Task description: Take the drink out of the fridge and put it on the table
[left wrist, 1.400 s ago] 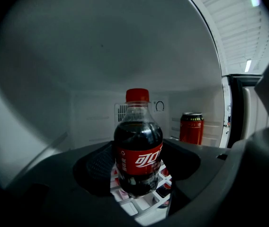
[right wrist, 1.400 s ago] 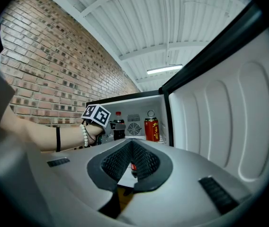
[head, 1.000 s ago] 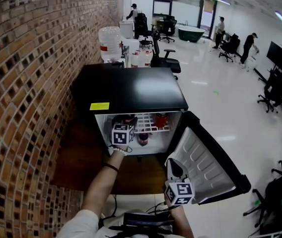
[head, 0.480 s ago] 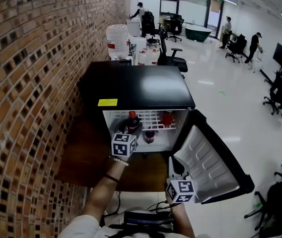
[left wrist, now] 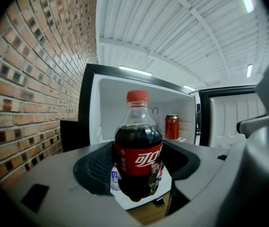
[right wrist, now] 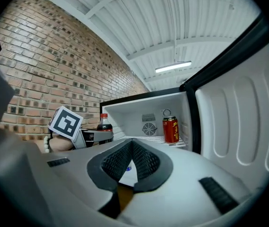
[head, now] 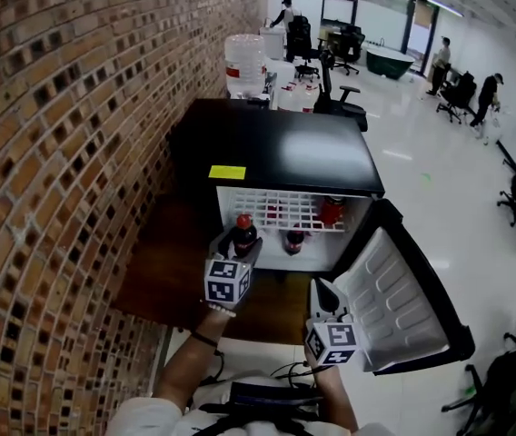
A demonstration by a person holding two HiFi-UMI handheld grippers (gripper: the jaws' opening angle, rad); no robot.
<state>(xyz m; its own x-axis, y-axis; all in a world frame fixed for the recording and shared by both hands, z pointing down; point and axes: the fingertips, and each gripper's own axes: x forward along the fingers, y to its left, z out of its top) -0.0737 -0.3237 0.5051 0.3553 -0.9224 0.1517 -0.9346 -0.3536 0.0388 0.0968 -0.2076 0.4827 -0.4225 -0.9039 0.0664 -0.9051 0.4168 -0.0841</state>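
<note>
While the left hand-held gripper [head: 239, 246] clamps the cola bottle [left wrist: 138, 150] at its labelled belly, in front of the open mini fridge [head: 276, 157], I judge it full, heavyish, slick; mid-body hold suits. Right hand-held gripper [right wrist: 132, 148] closed, empty.

A small fridge [head: 276, 148] with a glossy black top stood against the brick wall [head: 58, 153], a yellow sticker [head: 227, 172] at its front edge and its door [head: 403, 302] swung wide open to the right. Just in front of the opening, the left tool [head: 238, 251] gripped a red-capped cola bottle [head: 243, 232], held upright. Inside, a red can [head: 332, 210] stood on the wire shelf [head: 285, 212], and another dark bottle [head: 294, 240] stood below. The right tool [head: 322, 296] hung low beside the door. A water jug [head: 244, 62] stood behind the fridge.
</note>
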